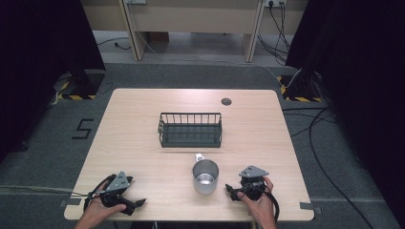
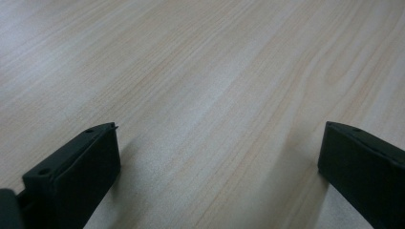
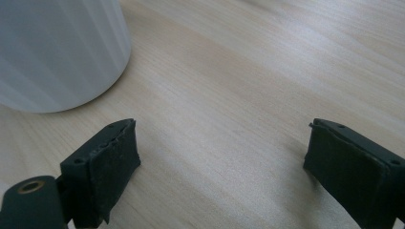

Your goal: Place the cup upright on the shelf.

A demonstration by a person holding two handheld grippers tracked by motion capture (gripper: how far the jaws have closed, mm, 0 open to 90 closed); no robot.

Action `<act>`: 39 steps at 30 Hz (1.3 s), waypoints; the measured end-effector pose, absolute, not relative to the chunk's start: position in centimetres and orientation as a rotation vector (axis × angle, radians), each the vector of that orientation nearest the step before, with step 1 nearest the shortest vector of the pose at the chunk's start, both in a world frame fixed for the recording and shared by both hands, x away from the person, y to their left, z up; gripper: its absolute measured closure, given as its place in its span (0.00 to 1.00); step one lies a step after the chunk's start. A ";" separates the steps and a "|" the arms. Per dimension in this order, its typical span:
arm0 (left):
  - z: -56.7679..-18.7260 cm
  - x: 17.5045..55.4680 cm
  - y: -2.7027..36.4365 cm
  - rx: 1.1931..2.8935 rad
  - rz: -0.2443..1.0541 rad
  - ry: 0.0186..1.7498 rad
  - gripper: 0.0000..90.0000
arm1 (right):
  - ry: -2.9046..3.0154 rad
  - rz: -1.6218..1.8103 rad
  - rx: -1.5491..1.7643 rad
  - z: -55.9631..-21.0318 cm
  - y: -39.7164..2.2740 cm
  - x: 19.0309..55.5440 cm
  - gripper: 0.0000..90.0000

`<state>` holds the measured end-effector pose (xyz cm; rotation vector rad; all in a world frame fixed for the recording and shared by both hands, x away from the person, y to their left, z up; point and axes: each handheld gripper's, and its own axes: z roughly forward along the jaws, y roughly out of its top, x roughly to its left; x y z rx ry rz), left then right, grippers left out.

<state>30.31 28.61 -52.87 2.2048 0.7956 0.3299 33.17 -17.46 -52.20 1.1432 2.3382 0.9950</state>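
A steel mug [image 1: 205, 177] stands upright near the front middle of the wooden table [image 1: 133, 138], its handle toward the far side. Behind it sits a dark wire basket [image 1: 190, 129]. My right gripper [image 1: 232, 192] rests on the table just right of the mug, pointing left at it, jaws wide apart with nothing between them. In the right gripper view the mug's wall [image 3: 57, 52] is at the upper left, beyond the left fingertip [image 3: 112, 160]. My left gripper [image 1: 138, 204] lies at the front left, open over bare wood [image 2: 205, 95].
A small dark round cap [image 1: 226, 101] is set into the table near its far edge. Grey carpet surrounds the table, with cables on the floor at the right [image 1: 329, 143]. Table legs and black curtains stand at the back.
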 end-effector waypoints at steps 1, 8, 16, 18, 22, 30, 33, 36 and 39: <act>-52.9 30.3 28.6 2.205 0.330 0.795 0.00 | 2.338 0.996 1.142 -52.2 -17.5 33.2 0.12; -52.9 30.3 28.6 2.205 0.329 0.795 0.00 | 2.338 0.995 1.143 -52.2 -17.4 33.1 0.13; -52.9 30.3 28.6 2.205 0.330 0.796 0.00 | 2.332 1.029 1.143 -52.1 -17.3 32.7 0.17; -52.9 30.3 28.6 2.205 0.329 0.795 0.00 | 2.319 1.050 1.125 -51.9 -17.2 32.5 0.17; -52.9 30.3 28.6 2.205 0.330 0.795 0.00 | 2.299 1.072 1.104 -51.3 -17.2 32.1 0.17; -52.9 30.3 28.6 2.204 0.330 0.796 0.00 | 2.284 1.114 1.069 -50.4 -17.2 31.2 0.18; -52.9 30.3 28.6 2.205 0.329 0.795 0.00 | 2.280 1.126 1.061 -50.3 -17.1 31.0 0.18; -52.9 30.3 28.6 2.205 0.329 0.796 0.00 | 2.278 1.132 1.055 -50.1 -17.0 30.9 0.18; -52.9 30.3 28.6 2.205 0.329 0.795 0.00 | 2.276 1.150 1.037 -49.7 -16.8 30.7 0.18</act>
